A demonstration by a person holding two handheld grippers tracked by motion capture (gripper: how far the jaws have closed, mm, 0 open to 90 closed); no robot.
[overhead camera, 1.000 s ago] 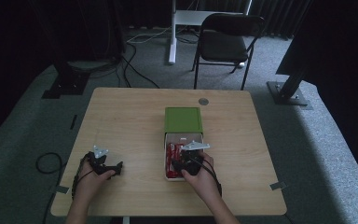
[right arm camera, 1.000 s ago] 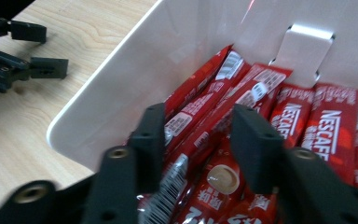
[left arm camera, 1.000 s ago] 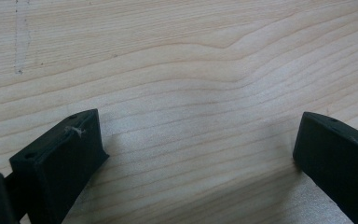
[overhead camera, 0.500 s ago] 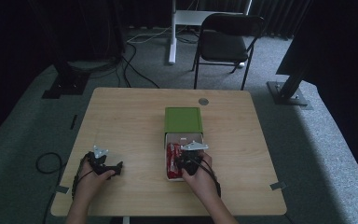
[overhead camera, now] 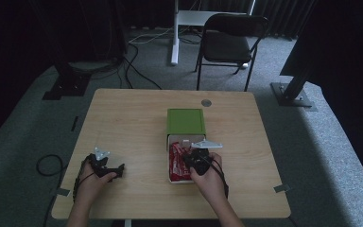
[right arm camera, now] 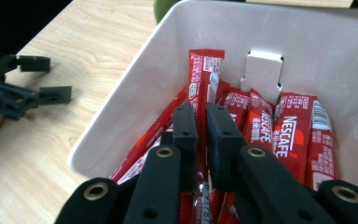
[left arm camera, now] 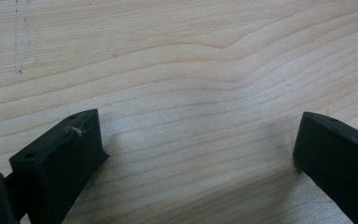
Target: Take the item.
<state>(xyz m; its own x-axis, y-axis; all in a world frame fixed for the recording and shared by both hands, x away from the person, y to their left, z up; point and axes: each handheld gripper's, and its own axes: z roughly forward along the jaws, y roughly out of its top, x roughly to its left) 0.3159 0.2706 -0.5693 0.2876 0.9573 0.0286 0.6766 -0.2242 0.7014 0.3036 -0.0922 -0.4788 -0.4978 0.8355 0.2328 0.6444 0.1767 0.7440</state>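
Now the right gripper (right arm camera: 201,126) reaches down into the white box (overhead camera: 169,142) near the middle of the worktop (overhead camera: 132,123), its jaws clenched on a red coffee stick (right arm camera: 204,77) that stands among other red sticks; a green lid (overhead camera: 185,121) lies just behind the box; the left gripper (left arm camera: 200,154) rests near the worktop's front left corner, jaws released over bare wood.

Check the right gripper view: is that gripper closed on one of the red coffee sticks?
Yes, the right gripper has its jaws pinched together on a red coffee stick standing up from the white box.
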